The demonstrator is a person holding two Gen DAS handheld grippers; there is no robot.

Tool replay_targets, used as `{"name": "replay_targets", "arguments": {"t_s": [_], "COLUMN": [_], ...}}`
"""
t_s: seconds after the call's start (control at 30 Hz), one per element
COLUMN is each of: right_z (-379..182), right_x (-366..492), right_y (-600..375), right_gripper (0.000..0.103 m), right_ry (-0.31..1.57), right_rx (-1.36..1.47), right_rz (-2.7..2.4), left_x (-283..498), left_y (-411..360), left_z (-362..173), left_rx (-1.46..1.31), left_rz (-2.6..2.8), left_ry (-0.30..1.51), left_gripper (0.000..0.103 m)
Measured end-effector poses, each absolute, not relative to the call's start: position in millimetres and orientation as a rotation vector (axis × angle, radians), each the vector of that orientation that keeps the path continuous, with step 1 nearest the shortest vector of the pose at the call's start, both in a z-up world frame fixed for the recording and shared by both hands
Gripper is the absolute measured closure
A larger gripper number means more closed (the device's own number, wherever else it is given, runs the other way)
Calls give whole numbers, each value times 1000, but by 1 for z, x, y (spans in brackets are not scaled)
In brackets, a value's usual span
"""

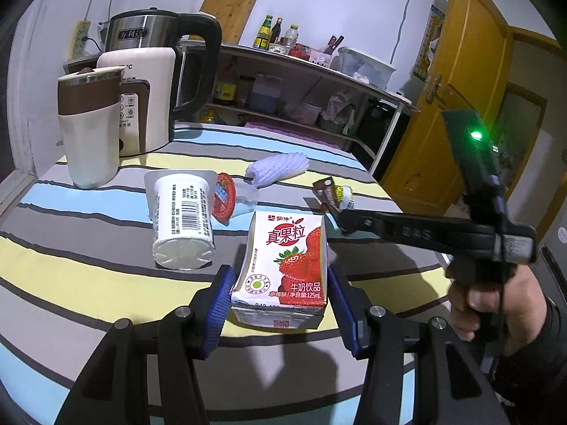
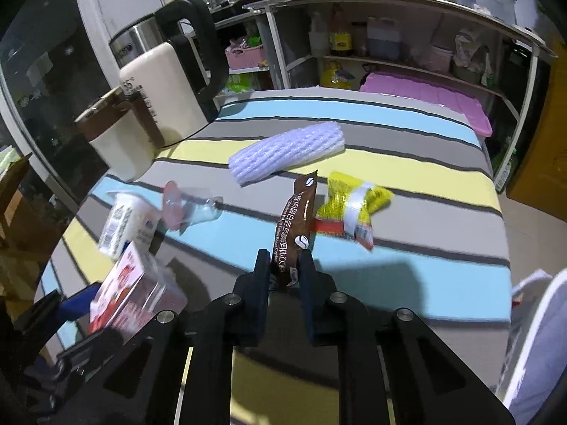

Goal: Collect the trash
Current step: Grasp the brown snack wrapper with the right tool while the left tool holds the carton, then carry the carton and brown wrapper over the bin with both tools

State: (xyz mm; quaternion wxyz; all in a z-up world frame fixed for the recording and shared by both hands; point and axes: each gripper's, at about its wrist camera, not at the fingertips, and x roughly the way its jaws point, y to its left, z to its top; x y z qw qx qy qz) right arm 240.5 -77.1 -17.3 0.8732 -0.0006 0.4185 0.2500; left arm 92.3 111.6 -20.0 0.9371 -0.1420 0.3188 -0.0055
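My left gripper [image 1: 281, 292] has its blue pads on both sides of a strawberry milk carton [image 1: 287, 265] that lies on the striped tablecloth; the right pad touches it, the left stands just off it. The carton also shows in the right wrist view [image 2: 131, 290]. My right gripper [image 2: 285, 265] is shut on a brown coffee sachet [image 2: 296, 226] and holds it upright above the table; it also shows in the left wrist view [image 1: 327, 194]. A white yogurt cup [image 1: 184, 219], a red-lidded jelly cup [image 1: 225, 196], a white foam net [image 2: 287, 152] and a yellow wrapper [image 2: 351, 205] lie on the cloth.
A beige mug [image 1: 90, 131], a cream soymilk maker [image 1: 141, 99] and a steel kettle [image 1: 163, 32] stand at the back left. A metal shelf rack [image 2: 407, 35] with bottles stands behind the table. A yellow door [image 1: 460, 88] is at the right.
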Motion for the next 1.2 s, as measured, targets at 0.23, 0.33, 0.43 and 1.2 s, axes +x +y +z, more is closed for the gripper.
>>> {"name": "replay_targets", "arguments": {"t_s": [0.23,0.33,0.43,1.2], "right_z": [-5,1,8,33], "right_x": [204,188,174,105], "right_y": [-99,-111,-123,-193], "right_gripper": [86,86,86,86], "right_ry": [847,830,810,721], "right_rx": [28,43,58,145], "right_rz": [524,520,515,434], "left_x": [84,82,78,70], "left_y": [97,89,79,0], "left_z": [-13,-8,-2,30], "left_rx": [-274,-267,-255,-181], "left_rz": [-19,-27,-39,-155], "left_ry": [654,651,642,614], "left_gripper": [50,50,50,50]}}
